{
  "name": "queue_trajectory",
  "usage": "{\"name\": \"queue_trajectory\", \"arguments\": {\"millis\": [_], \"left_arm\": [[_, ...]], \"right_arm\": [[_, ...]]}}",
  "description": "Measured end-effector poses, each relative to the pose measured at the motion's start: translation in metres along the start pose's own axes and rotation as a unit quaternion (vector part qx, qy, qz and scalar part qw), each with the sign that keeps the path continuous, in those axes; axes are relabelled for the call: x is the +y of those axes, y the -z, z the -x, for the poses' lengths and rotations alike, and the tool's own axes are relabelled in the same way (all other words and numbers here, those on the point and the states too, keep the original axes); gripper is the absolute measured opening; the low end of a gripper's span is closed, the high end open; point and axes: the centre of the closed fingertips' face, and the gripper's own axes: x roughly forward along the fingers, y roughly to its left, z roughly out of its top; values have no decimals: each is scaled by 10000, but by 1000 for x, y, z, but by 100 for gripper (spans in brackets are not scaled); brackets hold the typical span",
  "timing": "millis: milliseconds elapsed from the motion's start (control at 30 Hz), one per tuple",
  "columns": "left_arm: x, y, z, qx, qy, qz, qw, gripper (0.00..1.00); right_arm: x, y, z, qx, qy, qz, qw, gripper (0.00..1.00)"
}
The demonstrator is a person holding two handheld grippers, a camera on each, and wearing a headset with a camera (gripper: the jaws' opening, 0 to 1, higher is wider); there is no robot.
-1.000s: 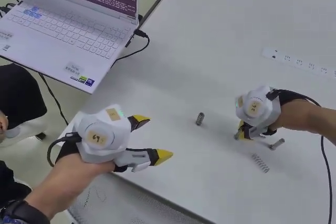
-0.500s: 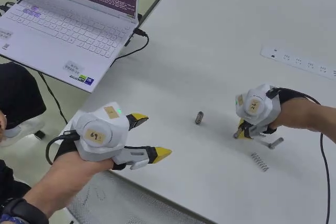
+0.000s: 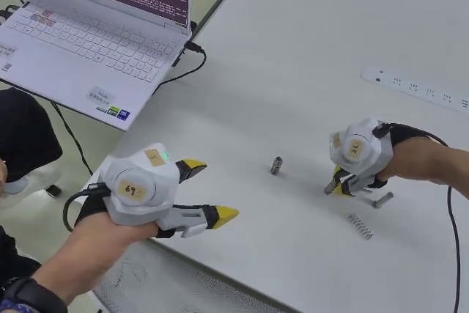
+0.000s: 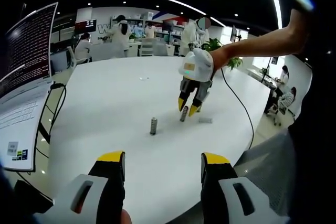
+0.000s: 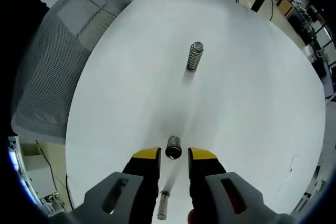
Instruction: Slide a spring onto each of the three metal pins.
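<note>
Right gripper view: right gripper (image 5: 174, 154) jaws sit close on either side of a sprung pin (image 5: 173, 147) seen end-on, its axis along the jaws; cannot tell if they pinch it. Another sprung pin (image 5: 195, 56) stands upright near the table (image 5: 252, 77) front edge. Bare pin (image 5: 163, 204) and loose spring (image 3: 360, 226) lie flat. Left gripper (image 4: 164, 161) jaws are spread, empty.

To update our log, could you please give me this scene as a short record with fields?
Left gripper: open, holding nothing, by the near edge of the table
Right gripper: jaws close either side of a second sprung pin; grip unclear
Finished: first sprung pin, upright on the table
Loose: bare pin and spring, lying beside the right gripper
Other: laptop, power strip
</note>
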Motion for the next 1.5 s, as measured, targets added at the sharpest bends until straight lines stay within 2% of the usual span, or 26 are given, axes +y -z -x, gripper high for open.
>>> {"name": "queue_trajectory", "arguments": {"millis": [367,700,1067,1300,1500], "left_arm": [[-3,-2,-1,-14,16,-26,10000,54],[-7,-4,0,-4,54,-105,9999,54],[-12,-7,0,-42,87,-160,9998,54],[-15,-8,2,-59,103,-181,9998,54],[-16,-8,3,-73,121,-198,9997,54]], "right_arm": [[-3,0,6,-54,110,-11,9999,22],[1,5,15,-60,214,-47,9997,27],[5,3,26,-369,410,-375,9978,29],[8,5,33,-669,654,-800,9924,30],[10,4,36,-1077,781,-1363,9817,31]]}}
